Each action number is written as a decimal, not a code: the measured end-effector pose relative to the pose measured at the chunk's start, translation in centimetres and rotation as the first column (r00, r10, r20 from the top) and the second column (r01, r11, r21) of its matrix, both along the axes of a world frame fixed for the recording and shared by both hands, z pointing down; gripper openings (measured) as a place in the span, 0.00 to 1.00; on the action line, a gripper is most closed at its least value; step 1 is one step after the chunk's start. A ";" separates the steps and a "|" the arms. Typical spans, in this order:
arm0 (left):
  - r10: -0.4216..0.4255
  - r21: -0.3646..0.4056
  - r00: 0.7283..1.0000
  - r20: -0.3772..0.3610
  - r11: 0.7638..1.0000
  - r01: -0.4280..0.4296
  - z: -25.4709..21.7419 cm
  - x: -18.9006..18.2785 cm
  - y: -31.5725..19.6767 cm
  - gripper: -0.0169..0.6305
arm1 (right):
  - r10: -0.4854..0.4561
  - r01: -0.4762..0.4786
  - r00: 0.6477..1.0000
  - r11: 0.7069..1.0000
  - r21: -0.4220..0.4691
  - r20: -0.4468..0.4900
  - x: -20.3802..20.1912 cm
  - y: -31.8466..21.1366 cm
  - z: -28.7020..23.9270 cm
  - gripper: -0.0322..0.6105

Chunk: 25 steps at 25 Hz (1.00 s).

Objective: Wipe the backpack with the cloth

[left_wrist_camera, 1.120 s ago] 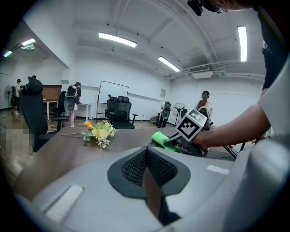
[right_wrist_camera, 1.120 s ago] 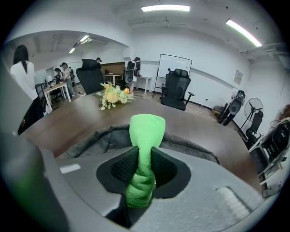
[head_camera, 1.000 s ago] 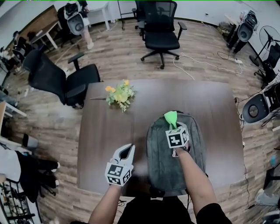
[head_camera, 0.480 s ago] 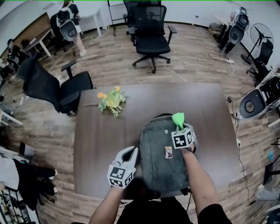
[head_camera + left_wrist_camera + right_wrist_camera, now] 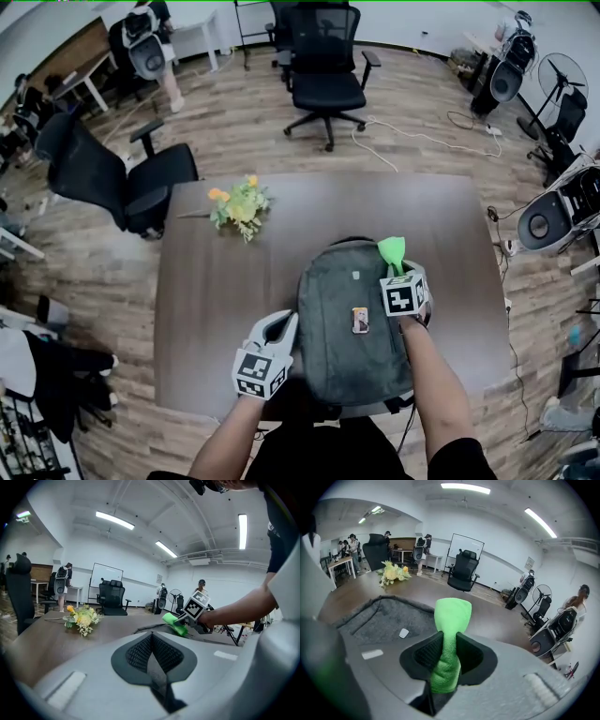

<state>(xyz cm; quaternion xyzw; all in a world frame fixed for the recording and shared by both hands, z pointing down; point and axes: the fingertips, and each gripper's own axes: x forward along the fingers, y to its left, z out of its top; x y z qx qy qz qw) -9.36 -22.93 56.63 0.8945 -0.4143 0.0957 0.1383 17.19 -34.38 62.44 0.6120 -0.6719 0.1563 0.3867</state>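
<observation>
A grey backpack lies flat on the dark table, front side up, with a small tag on it. My right gripper is shut on a bright green cloth over the backpack's upper right part; the cloth sticks out past the jaws above the grey fabric. My left gripper hovers just left of the backpack, jaws shut with nothing in them. In the left gripper view the cloth and the right gripper's marker cube show ahead.
A small yellow flower bunch lies on the table's far left part. Black office chairs stand beyond and left of the table. Fans and cables sit on the floor at right. People stand at the far left.
My right gripper with the green cloth has moved rightward across the backpack's upper part, uncovering the small tag. The left gripper has stayed beside the backpack.
</observation>
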 end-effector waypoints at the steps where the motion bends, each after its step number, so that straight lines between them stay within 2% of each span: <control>1: -0.003 0.000 1.000 0.000 1.000 0.003 0.0 -0.1 0.1 0.05 | -0.007 0.006 1.000 1.000 0.009 0.020 -0.6 0.3 -0.4 0.19; 7: -0.034 -0.016 0.999 0.002 0.999 0.034 0.8 -1.5 0.2 0.05 | -0.077 0.072 0.989 0.996 0.048 0.128 -6.1 2.4 -2.1 0.19; 12: -0.066 -0.009 0.998 0.013 0.998 0.066 0.7 -2.3 0.6 0.05 | -0.082 0.084 0.967 0.996 0.003 0.239 -10.7 5.2 -0.8 0.19; 19: -0.098 -0.024 0.995 0.025 0.995 0.099 1.5 -3.7 0.8 0.05 | -0.152 0.180 0.918 0.983 -0.043 0.367 -17.9 7.5 0.5 0.19; 25: -0.112 -0.018 0.993 0.034 0.994 0.112 1.4 -4.2 1.0 0.05 | -0.192 0.235 0.900 0.970 -0.064 0.391 -20.8 8.4 1.4 0.19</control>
